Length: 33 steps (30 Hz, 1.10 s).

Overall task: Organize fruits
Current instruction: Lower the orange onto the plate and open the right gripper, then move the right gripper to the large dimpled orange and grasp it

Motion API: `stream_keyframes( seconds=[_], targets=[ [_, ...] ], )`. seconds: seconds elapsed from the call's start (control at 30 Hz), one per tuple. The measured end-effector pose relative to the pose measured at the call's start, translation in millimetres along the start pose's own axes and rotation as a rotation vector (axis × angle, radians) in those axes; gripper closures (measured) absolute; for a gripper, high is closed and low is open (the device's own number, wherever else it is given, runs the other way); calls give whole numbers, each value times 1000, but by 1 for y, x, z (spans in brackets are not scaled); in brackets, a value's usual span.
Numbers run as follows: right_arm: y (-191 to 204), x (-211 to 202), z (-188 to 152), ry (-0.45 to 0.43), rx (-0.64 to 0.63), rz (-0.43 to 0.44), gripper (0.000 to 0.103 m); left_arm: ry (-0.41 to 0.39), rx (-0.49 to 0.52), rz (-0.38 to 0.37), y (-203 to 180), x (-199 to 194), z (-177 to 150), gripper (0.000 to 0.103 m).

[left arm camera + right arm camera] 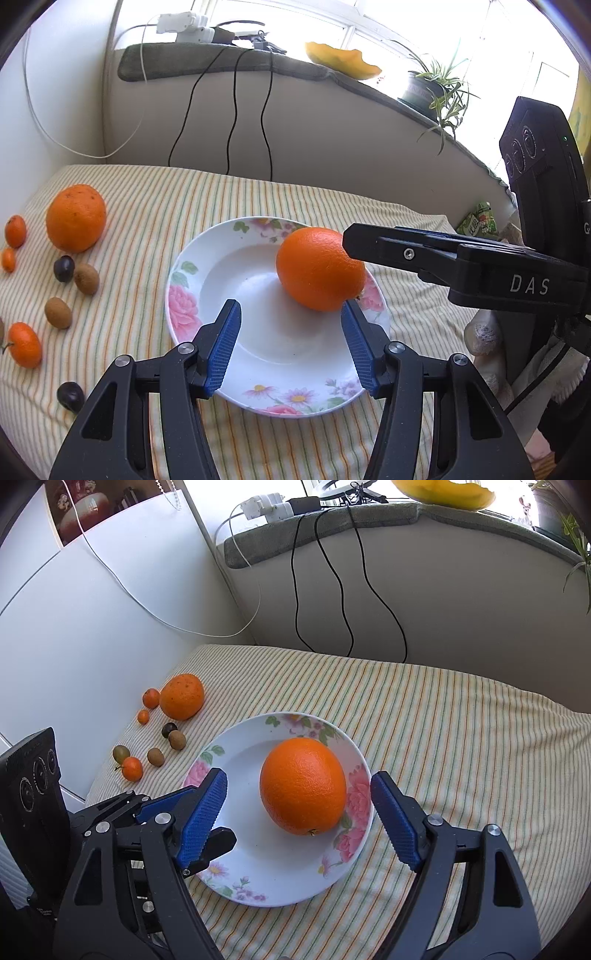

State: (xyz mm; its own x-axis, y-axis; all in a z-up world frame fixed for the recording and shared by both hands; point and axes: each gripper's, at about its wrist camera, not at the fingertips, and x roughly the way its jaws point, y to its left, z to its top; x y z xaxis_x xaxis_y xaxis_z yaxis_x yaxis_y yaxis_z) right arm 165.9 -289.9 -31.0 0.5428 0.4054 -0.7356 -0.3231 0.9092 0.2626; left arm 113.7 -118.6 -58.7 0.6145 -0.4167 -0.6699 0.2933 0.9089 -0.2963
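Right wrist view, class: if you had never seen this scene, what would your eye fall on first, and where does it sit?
The big orange lying alone on the flowered plate at the middle of the striped cloth, with the right gripper standing open around it, pads clear of the peel. Next, the loose cluster of fruit at the cloth's left edge: a second large orange with small tangerines, kiwis and dark plums beside it.

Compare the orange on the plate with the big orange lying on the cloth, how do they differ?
The plate orange sits in the flowered plate; the cloth orange lies on the striped cloth among small fruits. The plate orange has clean, even, bright skin; the cloth orange is speckled with dark spots. The plate orange lies between the open right gripper fingers; the cloth orange has no gripper near it. Both are large, round and orange.
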Motion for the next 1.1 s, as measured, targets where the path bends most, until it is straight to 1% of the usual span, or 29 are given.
stream_keyframes(
  seconds=[0.17,0.2,0.33,0.4,0.53,0.7,0.9,1.1],
  targets=[
    [14,-3,6,-13,-49,-2,18,-16,-1,16,9,-9,2,47],
    [17,-3,7,-14,-58,2,16,-20,-2,19,11,-11,2,47],
    [29,-1,12,-4,-86,24,16,-35,-6,35,17,-19,1,46],
    [35,1,15,-8,-100,21,16,-49,-5,49,21,-24,2,41],
    [48,6,19,0,-123,14,16,-71,-20,73,32,-32,3,35],
    [54,13,26,8,-100,38,16,-88,-27,108,45,-38,6,34],
    [62,26,36,19,-65,70,16,-100,-39,133,64,-45,9,34],
    [78,42,48,37,-71,107,16,-102,-93,140,93,-49,13,34]
  ],
)
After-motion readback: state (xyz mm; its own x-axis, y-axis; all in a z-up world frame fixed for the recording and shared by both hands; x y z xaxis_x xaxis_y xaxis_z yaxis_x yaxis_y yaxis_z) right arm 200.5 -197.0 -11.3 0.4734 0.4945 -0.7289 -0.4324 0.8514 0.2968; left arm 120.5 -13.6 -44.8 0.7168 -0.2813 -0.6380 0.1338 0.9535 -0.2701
